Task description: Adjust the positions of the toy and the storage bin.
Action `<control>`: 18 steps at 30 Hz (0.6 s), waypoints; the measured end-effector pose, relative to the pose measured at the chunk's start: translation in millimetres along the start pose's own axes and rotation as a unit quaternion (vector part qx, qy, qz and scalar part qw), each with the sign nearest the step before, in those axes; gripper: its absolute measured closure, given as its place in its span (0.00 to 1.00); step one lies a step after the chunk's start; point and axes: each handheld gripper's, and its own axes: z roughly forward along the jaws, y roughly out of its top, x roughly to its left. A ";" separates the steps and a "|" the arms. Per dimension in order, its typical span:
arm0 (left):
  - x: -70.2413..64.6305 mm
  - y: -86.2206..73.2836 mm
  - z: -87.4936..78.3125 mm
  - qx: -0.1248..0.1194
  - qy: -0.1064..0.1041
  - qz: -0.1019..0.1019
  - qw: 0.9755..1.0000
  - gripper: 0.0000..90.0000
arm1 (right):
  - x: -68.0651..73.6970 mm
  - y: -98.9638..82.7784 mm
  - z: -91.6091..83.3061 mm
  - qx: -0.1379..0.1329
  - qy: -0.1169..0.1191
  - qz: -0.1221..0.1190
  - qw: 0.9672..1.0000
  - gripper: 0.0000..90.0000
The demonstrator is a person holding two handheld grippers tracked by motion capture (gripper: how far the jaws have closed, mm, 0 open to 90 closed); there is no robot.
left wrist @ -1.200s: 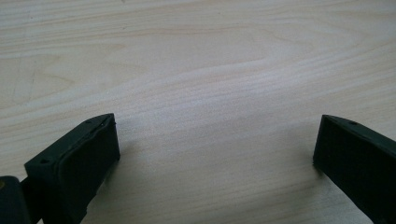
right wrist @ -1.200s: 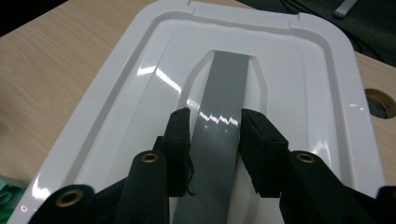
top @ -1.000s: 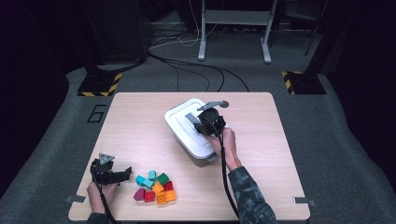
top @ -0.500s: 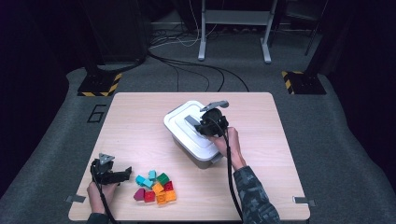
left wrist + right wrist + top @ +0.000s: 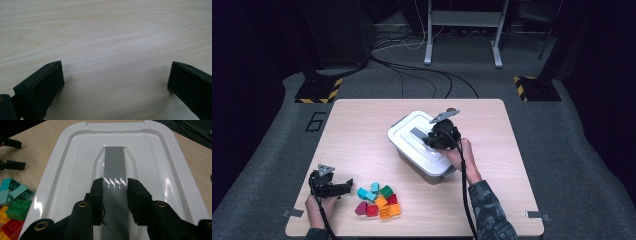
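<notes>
While our right gripper (image 5: 115, 185) sits on the white lid (image 5: 412, 137) of the box (image 5: 432, 172) at the table's (image 5: 362, 125) middle, its jaws clamp the lid's grey handle (image 5: 114, 162). Our left gripper (image 5: 343, 187) rests near-left with jaws wide apart and empty, just left of the coloured bricks (image 5: 377, 200).

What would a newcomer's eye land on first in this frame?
First the white lidded bin at the table's middle, with the right hand-held gripper clamped on the grey handle of its lid. Next the bright pile of toy bricks near the front edge, beside the left hand-held gripper, which rests open on the wooden table.
</notes>
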 end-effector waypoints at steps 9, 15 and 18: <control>-0.1 0.0 0.0 0.000 0.000 -0.001 1.000 0.00 | 1.2 -4.3 -3.1 -0.004 0.015 -0.008 1.000 0.74; -0.1 0.0 0.0 0.000 0.000 0.000 1.000 0.00 | 2.6 -6.5 -5.8 -0.002 0.033 -0.022 0.999 0.74; -0.1 0.0 0.0 0.000 0.000 0.000 1.000 0.00 | 3.4 -7.0 -6.4 -0.002 0.038 -0.022 0.999 0.74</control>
